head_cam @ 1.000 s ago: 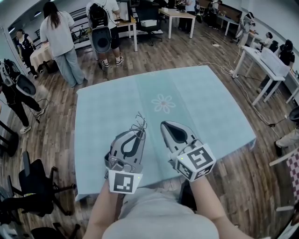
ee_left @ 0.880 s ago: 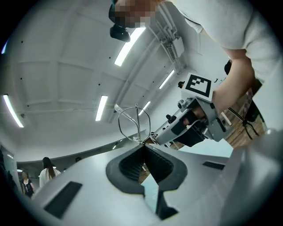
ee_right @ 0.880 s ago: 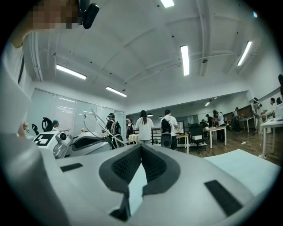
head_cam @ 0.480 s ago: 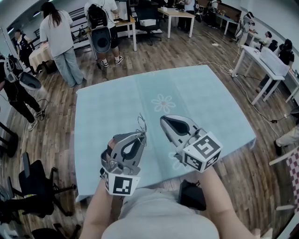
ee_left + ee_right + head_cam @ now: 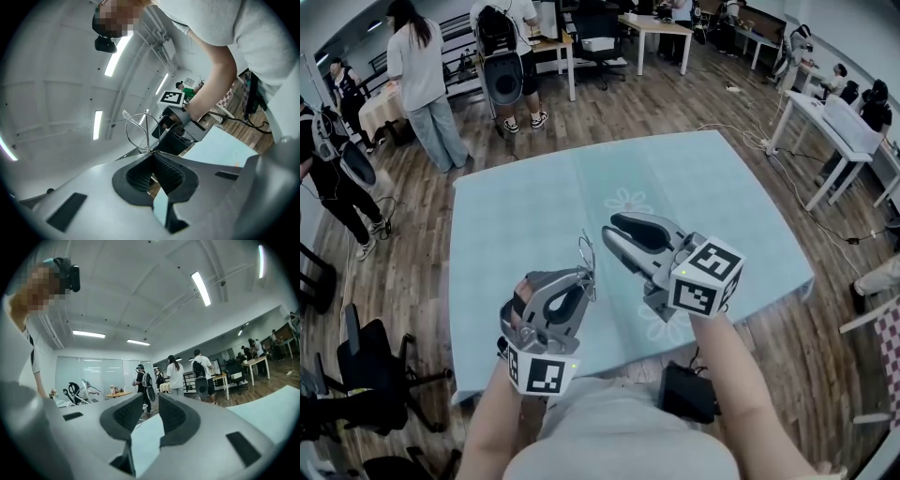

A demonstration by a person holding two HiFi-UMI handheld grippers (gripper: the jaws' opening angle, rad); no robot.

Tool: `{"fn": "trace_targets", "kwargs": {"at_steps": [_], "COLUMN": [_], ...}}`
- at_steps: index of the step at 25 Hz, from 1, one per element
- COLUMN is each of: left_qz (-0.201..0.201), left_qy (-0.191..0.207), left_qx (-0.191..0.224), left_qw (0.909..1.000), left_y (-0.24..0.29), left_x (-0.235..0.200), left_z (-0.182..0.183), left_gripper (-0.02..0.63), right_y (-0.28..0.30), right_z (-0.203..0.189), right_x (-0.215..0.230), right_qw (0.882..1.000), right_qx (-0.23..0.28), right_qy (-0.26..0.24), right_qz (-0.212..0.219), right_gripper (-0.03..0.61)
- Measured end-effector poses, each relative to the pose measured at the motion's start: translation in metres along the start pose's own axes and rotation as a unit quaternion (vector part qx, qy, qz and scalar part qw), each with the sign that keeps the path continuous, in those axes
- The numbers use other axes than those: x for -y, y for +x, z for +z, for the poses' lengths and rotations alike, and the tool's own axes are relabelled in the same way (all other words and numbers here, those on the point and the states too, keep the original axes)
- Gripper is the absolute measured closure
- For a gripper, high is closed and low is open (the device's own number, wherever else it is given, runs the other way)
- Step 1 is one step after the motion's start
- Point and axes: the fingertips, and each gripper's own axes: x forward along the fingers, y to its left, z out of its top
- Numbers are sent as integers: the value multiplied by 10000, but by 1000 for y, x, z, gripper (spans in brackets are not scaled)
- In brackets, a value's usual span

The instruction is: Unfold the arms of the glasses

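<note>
**Left tongs** (image 5: 585, 274): jaws closed together on the glasses (image 5: 585, 251), pinching a thin part of the wire frame. The frame stands up just beyond the jaw tips, clear of the table (image 5: 516, 216), probably so that the arms stay free to be reached.

**Right tongs** (image 5: 609, 232): just to the right of the left pair, tips aimed toward the glasses but apart from them. Their jaws have just been opening and stand apart with nothing between them, apparently ready to take an arm.

The wire is too fine to tell whether either arm is folded. The unfolding appears not yet done.
</note>
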Motion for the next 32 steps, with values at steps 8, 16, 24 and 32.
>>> {"fn": "trace_targets", "kwargs": {"at_steps": [8, 16, 24, 32], "left_qz": [-172, -255, -280, -218], "left_qy": [471, 543, 532, 424], "left_qx": [-3, -4, 25, -15], "left_qw": [9987, 9982, 9982, 9989], "left_y": [2, 4, 9, 7], "left_x": [3, 14, 11, 13], "left_z": [2, 0, -1, -6], "left_gripper": [604, 604, 604, 604], "right_y": [23, 28, 32, 23], "right_z": [-2, -21, -20, -18], "right_x": [1, 6, 5, 13], "right_qw": [9878, 9691, 9508, 9540], "right_qx": [-343, -634, -613, -466], "right_qy": [1293, 2155, 2733, 2670], "right_qz": [797, 1022, 1322, 1283], "right_gripper": [484, 483, 496, 525]}}
